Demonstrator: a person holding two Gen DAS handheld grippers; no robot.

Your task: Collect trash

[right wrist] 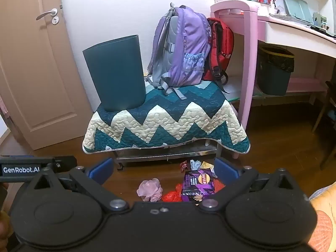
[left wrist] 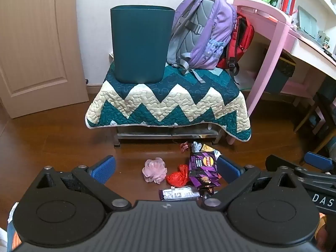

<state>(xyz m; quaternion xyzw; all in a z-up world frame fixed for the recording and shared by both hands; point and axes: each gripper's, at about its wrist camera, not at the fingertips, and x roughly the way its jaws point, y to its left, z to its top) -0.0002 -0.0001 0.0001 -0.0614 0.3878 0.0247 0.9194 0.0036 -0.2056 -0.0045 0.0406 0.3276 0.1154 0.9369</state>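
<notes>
With both my left gripper [left wrist: 166, 168] and right gripper [right wrist: 163, 171] gaping empty above the heaped wrappers [left wrist: 202, 172], I risk snagging two together.

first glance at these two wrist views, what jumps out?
The zigzag teal-and-cream quilt draped over a low bench dominates the middle, with a dark teal bin standing on its left part and a purple backpack leaning beside it. On the wooden floor in front lies a litter cluster: a purple chip bag, a red wrapper and a pink pouf. Both grippers hover above it, jaws open and empty.
</notes>
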